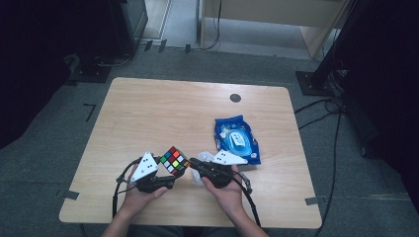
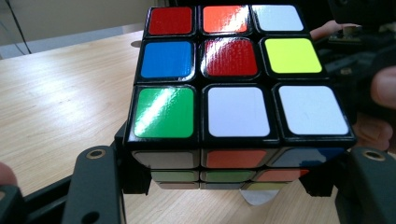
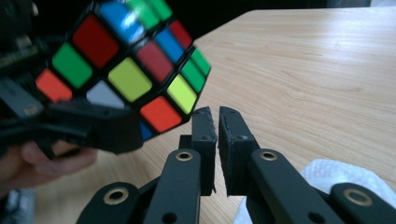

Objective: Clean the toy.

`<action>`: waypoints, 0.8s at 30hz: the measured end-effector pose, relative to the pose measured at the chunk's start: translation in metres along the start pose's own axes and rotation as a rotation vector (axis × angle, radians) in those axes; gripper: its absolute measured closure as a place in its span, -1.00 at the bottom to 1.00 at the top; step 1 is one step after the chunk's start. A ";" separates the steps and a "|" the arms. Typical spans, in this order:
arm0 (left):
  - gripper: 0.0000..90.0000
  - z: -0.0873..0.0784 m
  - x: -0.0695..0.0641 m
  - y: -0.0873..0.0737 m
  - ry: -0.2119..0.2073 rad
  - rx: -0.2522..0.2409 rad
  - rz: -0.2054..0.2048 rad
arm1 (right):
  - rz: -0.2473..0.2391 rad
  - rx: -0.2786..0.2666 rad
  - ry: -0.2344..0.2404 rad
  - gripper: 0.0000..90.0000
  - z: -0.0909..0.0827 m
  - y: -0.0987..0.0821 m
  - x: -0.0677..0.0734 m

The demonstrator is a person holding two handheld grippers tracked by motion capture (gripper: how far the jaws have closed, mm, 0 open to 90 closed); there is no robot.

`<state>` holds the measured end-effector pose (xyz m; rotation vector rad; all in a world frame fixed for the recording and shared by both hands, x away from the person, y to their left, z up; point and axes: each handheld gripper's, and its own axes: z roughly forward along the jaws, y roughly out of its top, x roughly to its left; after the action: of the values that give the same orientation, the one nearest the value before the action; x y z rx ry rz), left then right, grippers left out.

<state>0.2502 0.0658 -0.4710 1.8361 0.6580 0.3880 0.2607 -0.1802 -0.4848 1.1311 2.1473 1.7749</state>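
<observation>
A scrambled puzzle cube (image 1: 174,160) is held just above the wooden table (image 1: 163,108) near its front edge. My left gripper (image 1: 168,174) is shut on it. In the left gripper view the cube (image 2: 233,93) sits between the two black jaws of the left gripper (image 2: 233,186), which press on its lower sides. My right gripper (image 1: 193,163) is just right of the cube, with the tips close to its corner. In the right gripper view the right gripper (image 3: 217,122) is shut with nothing between its pads, and the cube (image 3: 126,74) hangs to the upper left.
A blue pack of wet wipes (image 1: 237,139) lies right of centre, just behind the right hand. A crumpled white tissue (image 3: 345,179) lies on the table under the right gripper. A small dark round grommet (image 1: 235,98) sits near the far edge.
</observation>
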 end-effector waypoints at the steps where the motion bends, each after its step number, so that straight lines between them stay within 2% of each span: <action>1: -0.24 0.001 -0.001 -0.001 -0.001 0.009 0.007 | 0.012 -0.016 0.008 0.95 -0.002 0.001 -0.001; 4: -0.24 0.003 -0.003 -0.001 0.001 0.008 0.011 | 0.002 -0.031 0.003 0.91 -0.005 0.003 -0.001; 6: -0.24 0.002 -0.003 0.000 0.004 -0.007 0.010 | -0.012 -0.045 -0.026 0.84 -0.008 0.005 -0.001; 8: -0.24 0.001 -0.003 0.000 0.009 -0.014 0.009 | -0.015 -0.053 -0.043 0.87 -0.010 0.007 -0.002; 11: -0.24 -0.002 0.000 0.000 -0.003 -0.029 -0.014 | -0.079 -0.001 -0.089 0.93 -0.008 0.005 0.000; 12: -0.24 -0.002 0.000 0.001 -0.003 -0.033 -0.020 | -0.104 0.021 -0.091 0.94 -0.006 0.003 0.001; 15: -0.24 -0.002 0.001 0.001 -0.001 -0.035 -0.025 | -0.128 0.047 -0.040 0.98 0.002 -0.003 0.007; 17: -0.24 -0.002 0.001 0.001 -0.008 -0.032 -0.023 | -0.126 0.036 -0.018 1.00 0.003 -0.002 0.010; 20: -0.24 -0.002 0.002 0.001 -0.032 -0.035 -0.040 | -0.124 0.024 -0.015 1.00 0.001 0.001 0.011; 24: -0.24 0.003 -0.002 -0.003 -0.032 0.014 -0.003 | -0.110 0.000 -0.011 1.00 -0.002 0.003 0.009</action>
<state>0.2498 0.0631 -0.4745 1.8506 0.6430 0.3516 0.2544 -0.1760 -0.4786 0.9992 2.1580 1.7180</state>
